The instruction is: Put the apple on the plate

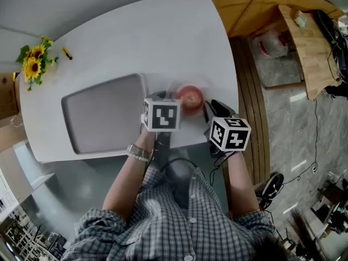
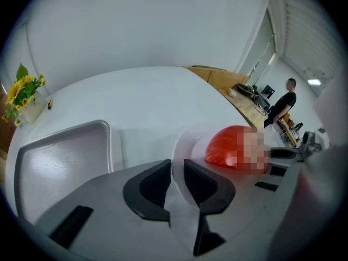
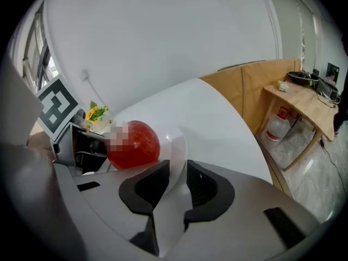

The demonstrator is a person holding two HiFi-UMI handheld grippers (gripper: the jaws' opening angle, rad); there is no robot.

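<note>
A red apple (image 1: 190, 98) rests on a small white plate (image 1: 175, 89) on the white table, just right of a grey tray (image 1: 103, 113). My left gripper (image 1: 163, 103) comes at the plate from its near left side. In the left gripper view its jaws are shut on the plate's rim (image 2: 176, 165), with the apple (image 2: 228, 145) just beyond. My right gripper (image 1: 216, 109) is at the plate's near right side. Its jaws are likewise shut on the rim (image 3: 175, 167), and the apple (image 3: 136, 144) lies to their left.
The grey tray (image 2: 60, 156) lies left of the plate. A bunch of sunflowers (image 1: 32, 61) stands at the table's far left corner, with a small yellow item (image 1: 66, 53) beside it. The table's right edge (image 1: 231, 75) drops to a wooden bench and the floor.
</note>
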